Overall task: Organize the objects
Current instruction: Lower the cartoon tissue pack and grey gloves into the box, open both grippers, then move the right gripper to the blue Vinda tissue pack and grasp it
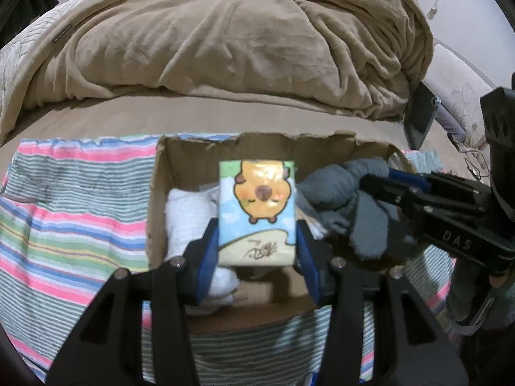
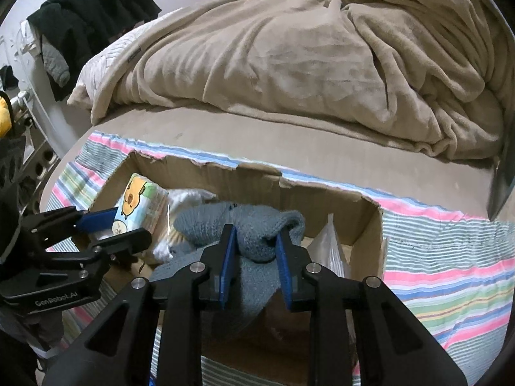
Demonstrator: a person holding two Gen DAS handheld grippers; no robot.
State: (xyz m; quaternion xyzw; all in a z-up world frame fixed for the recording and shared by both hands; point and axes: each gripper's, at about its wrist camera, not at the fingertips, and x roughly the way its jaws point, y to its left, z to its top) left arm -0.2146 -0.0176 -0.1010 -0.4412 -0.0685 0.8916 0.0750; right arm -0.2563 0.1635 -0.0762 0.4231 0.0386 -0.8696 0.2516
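Note:
My left gripper point(image 1: 257, 244) is shut on a tissue pack point(image 1: 257, 206) printed with a yellow cartoon capybara, held over the open cardboard box point(image 1: 193, 157). The pack also shows in the right wrist view point(image 2: 135, 206), with the left gripper point(image 2: 106, 225) at its sides. My right gripper point(image 2: 254, 244) is shut on a grey-blue knitted cloth point(image 2: 251, 225) above the box point(image 2: 322, 193). In the left wrist view the cloth point(image 1: 347, 199) hangs from the right gripper point(image 1: 379, 180) over the box's right side. A white cloth point(image 1: 190, 212) lies inside the box.
The box stands on a striped cloth point(image 1: 74, 212) spread on a bed with a rumpled beige blanket point(image 1: 241, 41). A clear plastic bag point(image 2: 328, 241) sits in the box's right end. Dark clothes point(image 2: 90, 16) hang at far left. A phone point(image 1: 420, 115) leans at right.

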